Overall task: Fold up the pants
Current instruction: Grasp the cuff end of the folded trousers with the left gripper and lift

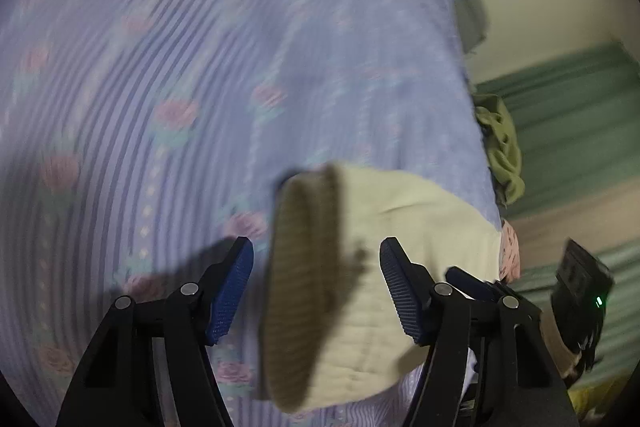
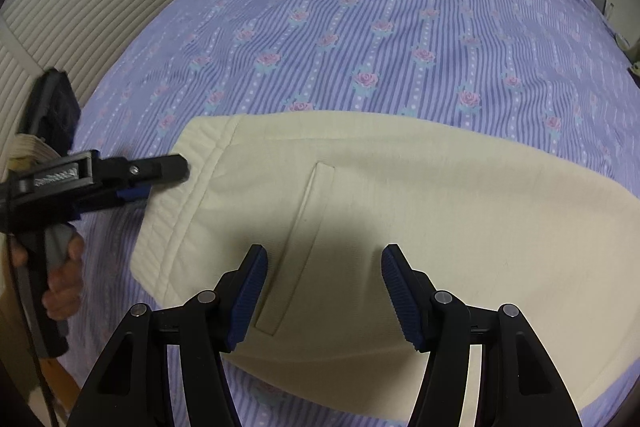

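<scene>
Pants (image 2: 400,211), one cream pair, lie flat on a bed (image 2: 360,27) with a purple striped, rose-patterned cover. Two tools are in view. The left tool (image 1: 316,287) is released, its jaws apart on either side of the ribbed waistband (image 1: 304,267), not pressing it. The right tool (image 2: 324,291) is also released, hanging over the hip beside a slit pocket (image 2: 304,239). Much bare cover lies beyond the pants; the bed's edge runs close behind the waistband.
</scene>
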Demonstrator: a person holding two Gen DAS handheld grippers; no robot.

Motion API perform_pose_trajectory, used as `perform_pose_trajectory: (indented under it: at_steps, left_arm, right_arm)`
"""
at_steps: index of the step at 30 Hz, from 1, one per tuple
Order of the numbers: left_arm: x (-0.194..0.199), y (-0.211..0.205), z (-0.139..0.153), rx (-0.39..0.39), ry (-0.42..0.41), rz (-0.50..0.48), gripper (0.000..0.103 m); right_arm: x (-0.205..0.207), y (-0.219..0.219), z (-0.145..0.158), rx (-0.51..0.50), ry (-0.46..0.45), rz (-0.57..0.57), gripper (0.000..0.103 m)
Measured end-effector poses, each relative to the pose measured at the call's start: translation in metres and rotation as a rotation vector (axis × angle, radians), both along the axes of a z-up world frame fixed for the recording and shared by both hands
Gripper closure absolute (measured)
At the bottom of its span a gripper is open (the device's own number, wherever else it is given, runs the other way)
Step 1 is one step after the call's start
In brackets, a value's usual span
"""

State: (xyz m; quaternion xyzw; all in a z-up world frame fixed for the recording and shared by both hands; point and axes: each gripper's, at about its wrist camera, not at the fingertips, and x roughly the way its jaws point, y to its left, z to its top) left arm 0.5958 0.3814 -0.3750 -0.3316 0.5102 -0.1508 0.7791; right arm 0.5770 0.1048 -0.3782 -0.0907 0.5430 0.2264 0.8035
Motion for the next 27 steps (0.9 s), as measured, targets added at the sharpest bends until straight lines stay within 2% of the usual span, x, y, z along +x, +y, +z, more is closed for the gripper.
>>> perform_pose_trajectory:
  at_steps: [2,4,6,10,13,15,18,19,20,21,22,24,25,27]
  left_arm:
    - [-0.001,0.000,0.008,0.040,-0.046,-0.044,0.039]
    - [0.005,-0.003,0.001,0.054,-0.009,-0.084,0.039]
    - [0.012,-0.004,-0.015,0.013,0.053,-0.097,0.039]
    - [0.012,0.000,-0.031,-0.019,0.069,-0.092,0.038]
    - [0.008,0.004,-0.031,-0.043,0.062,-0.090,0.038]
    - [0.003,0.004,-0.035,-0.075,0.073,-0.120,0.038]
    - [0.000,0.001,-0.041,-0.152,0.086,-0.136,0.041]
    - [0.000,0.002,-0.039,-0.182,0.078,-0.140,0.053]
    - [-0.003,0.007,-0.037,-0.290,0.063,-0.149,0.059]
    - [-0.008,0.012,-0.032,-0.382,0.038,-0.150,0.060]
    - [-0.013,0.013,-0.023,-0.431,-0.008,-0.166,0.060]
    - [-0.022,0.008,-0.002,-0.421,-0.109,-0.234,0.061]
    - [-0.023,0.004,-0.001,-0.407,-0.110,-0.242,0.061]
    - [-0.018,0.001,-0.018,-0.362,-0.017,-0.210,0.060]
  right_arm:
    - [0.000,-0.002,0.003,0.008,-0.007,0.004,0.042]
    - [-0.003,-0.002,0.004,0.009,-0.014,0.009,0.042]
    - [-0.001,-0.001,0.003,0.002,-0.016,0.009,0.042]
    - [0.001,-0.001,0.002,0.001,-0.010,-0.011,0.042]
    - [0.000,-0.001,0.000,-0.002,-0.003,-0.013,0.042]
    - [0.001,-0.001,0.000,0.003,-0.004,-0.015,0.042]
    - [-0.001,-0.004,0.002,0.013,-0.003,-0.022,0.042]
    - [-0.001,-0.005,0.003,0.016,-0.002,-0.022,0.042]
    - [-0.002,-0.005,0.003,0.016,-0.003,-0.021,0.042]
    - [-0.002,-0.006,0.005,0.015,-0.007,-0.021,0.042]
    - [-0.002,-0.007,0.006,0.014,-0.011,-0.021,0.042]
    - [-0.003,-0.006,0.009,0.017,-0.022,-0.016,0.042]
    - [-0.003,-0.006,0.011,0.027,-0.029,-0.010,0.042]
    - [-0.002,-0.006,0.011,0.033,-0.032,-0.011,0.042]
